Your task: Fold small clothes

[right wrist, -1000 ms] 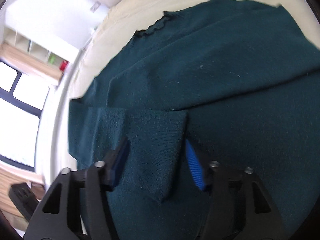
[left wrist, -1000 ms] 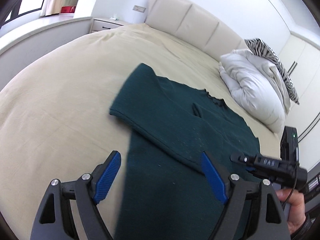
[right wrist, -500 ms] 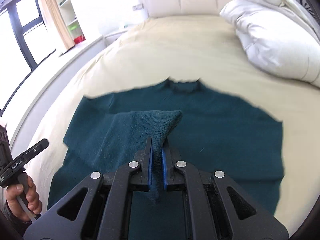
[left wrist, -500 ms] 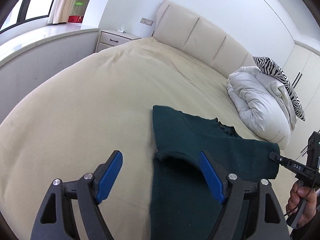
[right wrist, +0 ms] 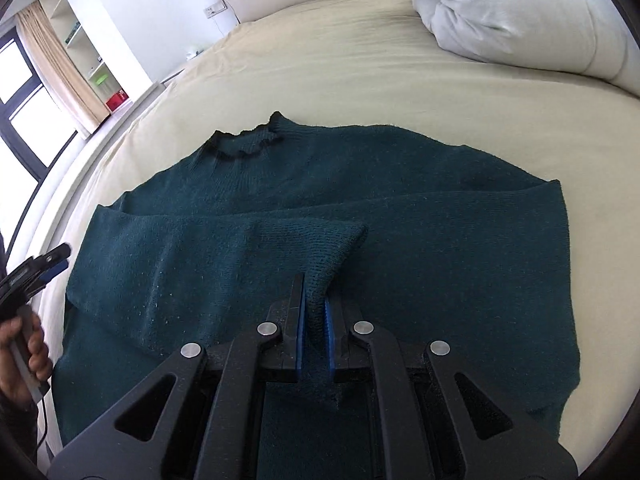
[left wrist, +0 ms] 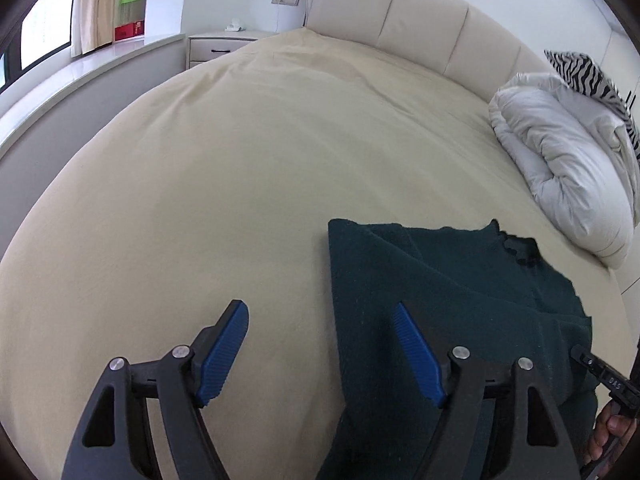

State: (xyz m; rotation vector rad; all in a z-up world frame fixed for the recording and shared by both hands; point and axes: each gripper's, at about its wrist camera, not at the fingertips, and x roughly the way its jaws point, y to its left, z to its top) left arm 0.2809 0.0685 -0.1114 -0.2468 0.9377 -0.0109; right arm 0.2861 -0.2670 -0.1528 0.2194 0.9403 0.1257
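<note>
On bed [right wrist: 360, 60], sweater [right wrist: 400, 200] sleeve between right fingers [right wrist: 299, 320].

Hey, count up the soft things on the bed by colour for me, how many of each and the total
Dark green: 1, the sweater, its sleeve cuff pinched in the right tool.
White: 1, the folded duvet.
Black-and-white zebra print: 1, the pillow.
Total: 3.

Sweater [right wrist: 400, 208] lies flat on bed [left wrist: 240, 160], collar toward headboard [left wrist: 420, 20] at 12 o'clock. Folded duvet [left wrist: 560, 160] on bed at 2 o'clock, striped pillow [left wrist: 584, 72] atop it. Nightstand [left wrist: 216, 46] beside bed, approx 11 o'clock, w/ shelves [left wrist: 130, 12] left of it.
</note>
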